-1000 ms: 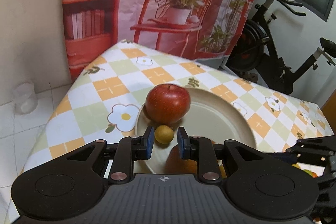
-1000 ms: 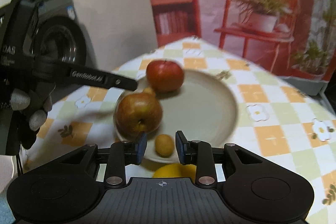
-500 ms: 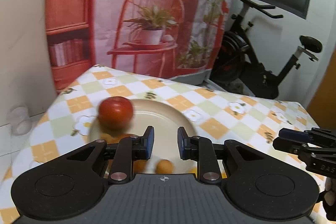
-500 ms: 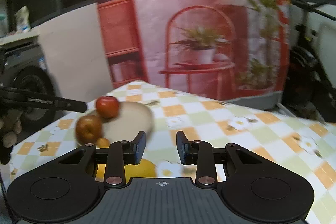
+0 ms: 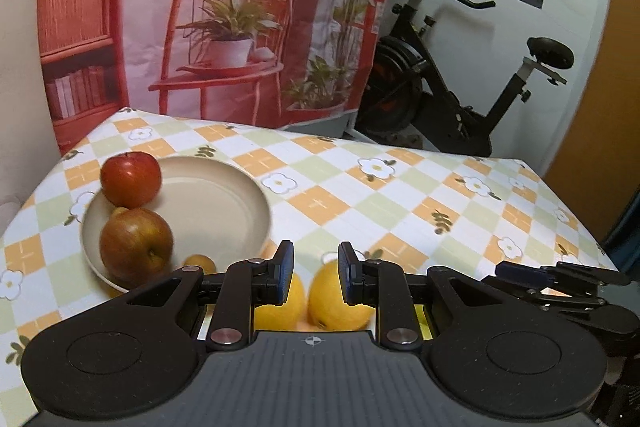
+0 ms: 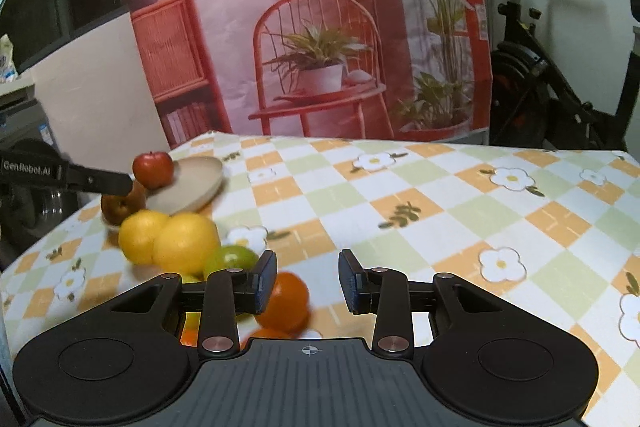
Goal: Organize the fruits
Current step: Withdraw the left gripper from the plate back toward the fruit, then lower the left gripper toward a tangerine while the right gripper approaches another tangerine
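On the beige plate (image 5: 224,203) at the table's left sit a red apple (image 5: 130,179), a brownish apple (image 5: 136,245) and a small yellow-brown fruit (image 5: 199,262). My left gripper (image 5: 313,271) is shut and empty, hovering over two yellow citrus fruits (image 5: 340,301). My right gripper (image 6: 307,279) holds nothing and its jaws are opening. An orange (image 6: 286,301) lies below its left finger, beside a green fruit (image 6: 232,259) and the yellow citrus (image 6: 186,243). The right gripper (image 5: 508,271) shows side-on at the right of the left wrist view.
A checked, flowered tablecloth (image 6: 440,207) covers the table. A backdrop printed with a red chair (image 5: 224,27) hangs behind the table, and an exercise bike (image 5: 440,87) stands at the back right. A washing machine (image 6: 24,155) is beyond the table's left edge.
Both grippers have drawn back from the plate and swung right, so the plate now lies to the left. The brownish apple shows on the plate. The right jaws stand slightly wider.
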`<state>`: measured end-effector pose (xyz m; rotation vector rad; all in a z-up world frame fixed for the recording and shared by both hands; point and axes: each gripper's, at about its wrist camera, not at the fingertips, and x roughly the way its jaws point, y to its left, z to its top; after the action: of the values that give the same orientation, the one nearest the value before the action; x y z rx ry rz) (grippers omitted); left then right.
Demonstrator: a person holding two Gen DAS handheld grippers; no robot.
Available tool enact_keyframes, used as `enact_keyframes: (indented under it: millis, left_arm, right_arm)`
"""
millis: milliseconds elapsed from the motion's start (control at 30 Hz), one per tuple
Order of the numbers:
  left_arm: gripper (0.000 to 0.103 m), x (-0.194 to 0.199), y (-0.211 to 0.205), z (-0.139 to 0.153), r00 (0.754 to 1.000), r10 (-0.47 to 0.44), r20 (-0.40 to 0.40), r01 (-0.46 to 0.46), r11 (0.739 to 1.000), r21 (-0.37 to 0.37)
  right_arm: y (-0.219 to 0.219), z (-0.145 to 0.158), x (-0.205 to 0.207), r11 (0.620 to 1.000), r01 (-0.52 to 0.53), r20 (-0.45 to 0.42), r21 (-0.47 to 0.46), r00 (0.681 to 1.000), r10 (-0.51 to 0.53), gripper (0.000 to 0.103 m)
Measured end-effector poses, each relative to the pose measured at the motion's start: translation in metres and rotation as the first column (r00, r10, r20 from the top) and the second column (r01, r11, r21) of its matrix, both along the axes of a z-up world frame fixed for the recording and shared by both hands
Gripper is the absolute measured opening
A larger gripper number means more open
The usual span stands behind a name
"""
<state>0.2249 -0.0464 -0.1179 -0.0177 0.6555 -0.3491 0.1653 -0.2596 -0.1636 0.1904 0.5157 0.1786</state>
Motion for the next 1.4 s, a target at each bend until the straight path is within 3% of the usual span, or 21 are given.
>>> enact_keyframes:
  millis: [500, 800, 1133, 1400]
  left_arm:
    - [0.025, -0.027, -0.017, -0.013, 1.0, -0.006, 0.007, 0.006, 1.0, 0.025]
    - [0.025, -0.035, -0.022, -0.022, 0.999, -0.037, 0.002, 0.037, 0.998, 0.049]
    - [0.025, -0.041, -0.022, -0.023, 0.999, -0.048, 0.0, 0.048, 0.998, 0.042]
    - [0.025, -0.039, -0.021, -0.026, 0.998, -0.056, -0.016, 0.056, 0.998, 0.027]
  right_arm:
    - [0.0, -0.013, -0.013, 1.0, -0.011, 0.029, 0.005, 1.0, 0.011, 0.033]
    - [-0.009, -0.015, -0.014, 0.998, -0.021, 0.032, 0.064, 0.999, 0.019, 0.034]
    - [-0.01, -0.015, -0.013, 0.998, -0.031, 0.026, 0.059, 0.999, 0.03, 0.034]
    - [-0.016, -0.016, -0.022, 0.992, -0.043, 0.002, 0.122, 0.999, 0.043, 0.035]
